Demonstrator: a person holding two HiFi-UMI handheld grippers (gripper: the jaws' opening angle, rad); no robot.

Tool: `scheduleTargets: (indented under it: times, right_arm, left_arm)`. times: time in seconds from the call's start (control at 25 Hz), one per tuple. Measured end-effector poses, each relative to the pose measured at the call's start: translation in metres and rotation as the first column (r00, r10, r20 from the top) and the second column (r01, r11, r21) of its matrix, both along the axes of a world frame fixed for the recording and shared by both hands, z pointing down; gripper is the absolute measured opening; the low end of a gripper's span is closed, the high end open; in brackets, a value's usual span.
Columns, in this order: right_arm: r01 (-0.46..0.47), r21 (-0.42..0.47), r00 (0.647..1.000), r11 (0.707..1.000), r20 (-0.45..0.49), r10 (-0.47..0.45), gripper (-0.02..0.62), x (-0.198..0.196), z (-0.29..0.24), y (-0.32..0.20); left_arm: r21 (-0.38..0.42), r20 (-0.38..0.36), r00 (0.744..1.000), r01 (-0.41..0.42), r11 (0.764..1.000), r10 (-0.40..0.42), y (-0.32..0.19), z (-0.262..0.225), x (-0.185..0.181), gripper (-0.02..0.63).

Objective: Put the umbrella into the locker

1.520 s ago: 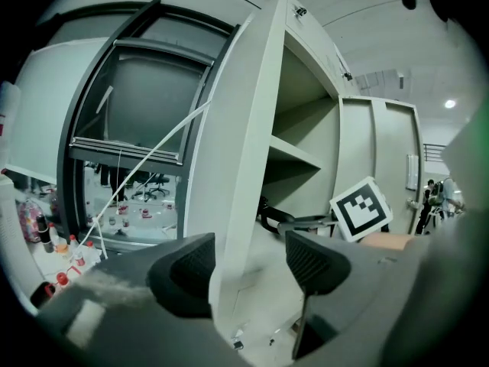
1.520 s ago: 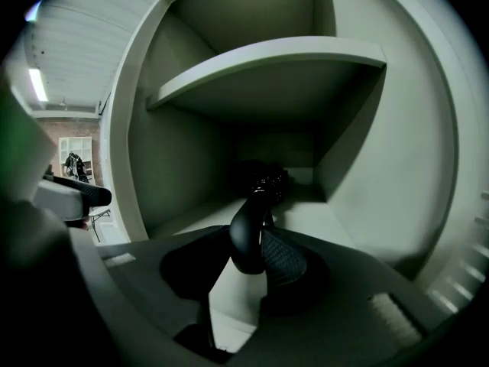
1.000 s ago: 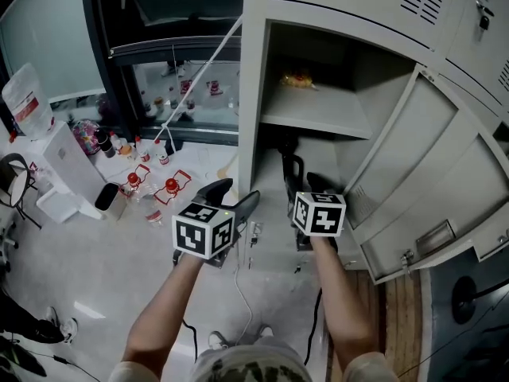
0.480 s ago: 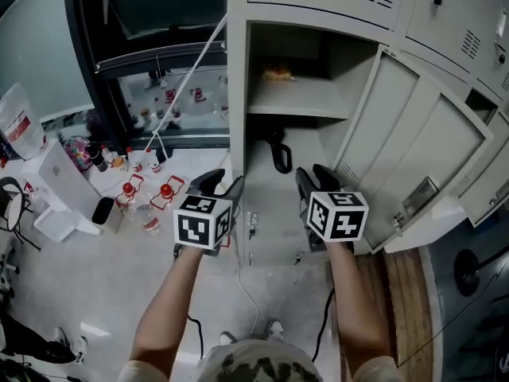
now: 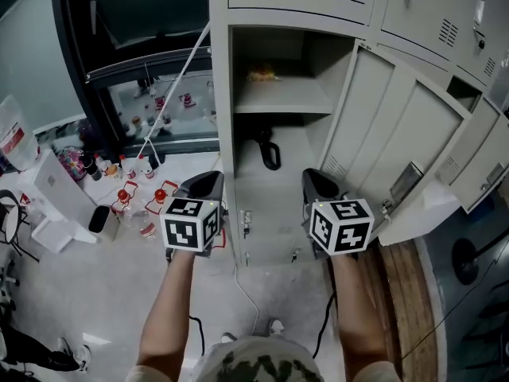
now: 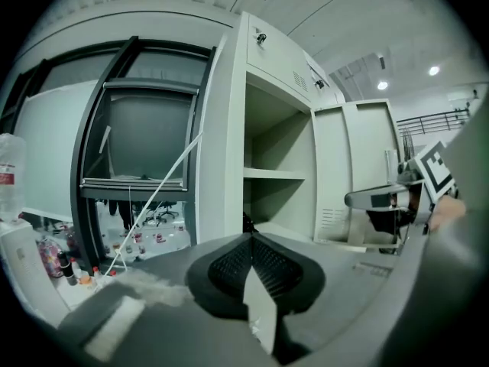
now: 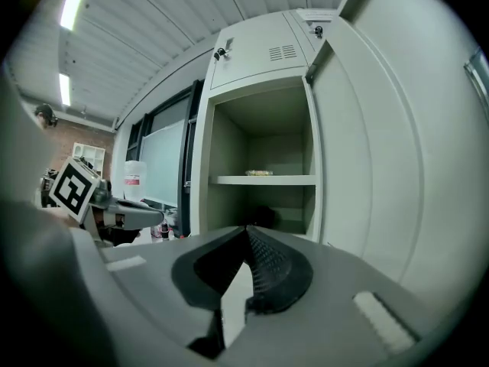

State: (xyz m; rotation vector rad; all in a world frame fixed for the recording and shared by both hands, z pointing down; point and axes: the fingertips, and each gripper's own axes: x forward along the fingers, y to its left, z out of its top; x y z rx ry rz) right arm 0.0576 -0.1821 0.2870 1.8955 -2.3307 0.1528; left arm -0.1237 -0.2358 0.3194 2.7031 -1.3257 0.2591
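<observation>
Black umbrella (image 5: 267, 151) sits inside the locker (image 5: 222, 134) — my left tongs (image 5: 204, 186) and right tongs (image 5: 318, 183) are pressed together, empty; I'd back straight out, clear of the door (image 5: 390, 142).

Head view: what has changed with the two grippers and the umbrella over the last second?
Both grippers were open and have closed on nothing: the left gripper and the right gripper. The right one drew back from the black hook-handled umbrella, out of the mouth of the grey metal locker. Unchanged: the umbrella stays inside the locker, and its door is open.
</observation>
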Motion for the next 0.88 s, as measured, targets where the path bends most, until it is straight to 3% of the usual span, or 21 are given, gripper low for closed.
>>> scheduleTargets:
  times: [0.88]
  right_arm:
    - [0.033,0.017,0.999,0.999,0.008,-0.033,-0.002,-0.0024,0.0014,0.0037]
  left_arm:
    - [0.017,0.031,0.999,0.016,1.000,-0.017,0.0042,-0.0072,0.0027,0.005]
